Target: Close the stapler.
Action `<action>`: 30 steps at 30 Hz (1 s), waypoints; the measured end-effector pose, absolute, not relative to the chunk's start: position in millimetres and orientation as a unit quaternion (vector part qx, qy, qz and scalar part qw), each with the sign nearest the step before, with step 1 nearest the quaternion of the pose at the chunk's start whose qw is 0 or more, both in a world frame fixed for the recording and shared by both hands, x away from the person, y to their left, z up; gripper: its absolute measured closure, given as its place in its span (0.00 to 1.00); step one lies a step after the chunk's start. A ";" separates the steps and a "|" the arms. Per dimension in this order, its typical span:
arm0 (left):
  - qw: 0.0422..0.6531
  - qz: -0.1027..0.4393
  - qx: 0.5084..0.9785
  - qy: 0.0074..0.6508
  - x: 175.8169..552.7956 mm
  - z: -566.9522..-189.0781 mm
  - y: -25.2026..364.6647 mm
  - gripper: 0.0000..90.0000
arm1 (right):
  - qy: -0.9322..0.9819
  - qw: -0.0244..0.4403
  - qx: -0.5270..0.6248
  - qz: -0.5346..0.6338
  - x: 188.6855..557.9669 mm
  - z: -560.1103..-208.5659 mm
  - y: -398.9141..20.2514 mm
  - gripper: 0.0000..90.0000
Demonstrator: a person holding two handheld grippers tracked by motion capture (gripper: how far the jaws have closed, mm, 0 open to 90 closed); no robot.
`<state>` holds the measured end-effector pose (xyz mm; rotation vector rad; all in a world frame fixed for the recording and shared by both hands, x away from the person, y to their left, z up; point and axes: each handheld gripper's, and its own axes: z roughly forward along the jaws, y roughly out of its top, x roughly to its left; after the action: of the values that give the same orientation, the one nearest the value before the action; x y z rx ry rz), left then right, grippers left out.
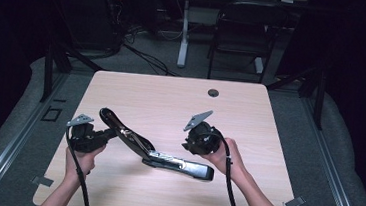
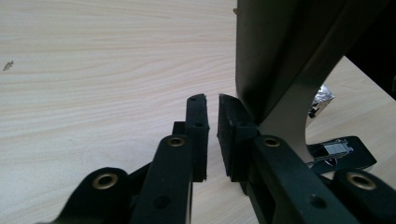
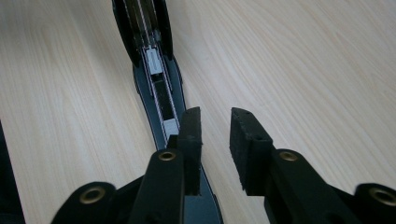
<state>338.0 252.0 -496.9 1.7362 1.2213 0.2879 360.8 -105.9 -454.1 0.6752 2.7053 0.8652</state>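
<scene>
Both forearms are seen entering from the near edge of the pale wood-grain surface (image 1: 171,97), each hand wrapped around its tool. The left gripper (image 1: 113,133) is held roughly level and aimed at the raised, flipped-open top arm of a long black stapler (image 1: 166,157). The right gripper (image 1: 187,146) is tilted downward above the stapler's base.

In the left gripper view, the jaws are drawn to a narrow slit with nothing visible between the pads; the stapler's dark lifted arm stands just beside the right-hand jaw, and whether it touches that jaw cannot be told. In the right gripper view, the jaws are left narrowly apart, empty, with bare wood seen through the gap; the stapler's open metal staple channel runs ahead of and under the left-hand jaw.

The stapler's near end is cut off beneath that jaw. The channel's contents are too small to make out.
</scene>
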 end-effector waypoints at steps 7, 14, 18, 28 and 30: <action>0.479 0.133 0.720 0.485 337.5 -491.5 243.4 1.00 | 0.917 0.117 0.226 0.307 358.3 -450.3 -103.1 0.91; 0.473 0.156 0.725 0.477 333.2 -487.6 236.4 1.00 | 0.917 0.116 0.219 0.313 356.2 -449.2 -95.9 0.92; 0.479 0.156 0.724 0.471 331.2 -485.7 232.5 1.00 | 0.916 0.117 0.217 0.316 356.3 -448.4 -94.7 0.92; 0.480 0.146 0.732 0.461 331.6 -486.1 228.1 1.00 | 0.914 0.115 0.218 0.322 358.3 -451.7 -86.5 0.92; 0.481 0.146 0.731 0.461 331.8 -486.3 227.9 1.00 | 0.914 0.114 0.217 0.322 358.9 -451.6 -85.2 0.92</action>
<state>331.8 227.9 -486.3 1.7828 1.1241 0.3562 358.9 -85.2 -451.6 0.6353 2.6806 0.9445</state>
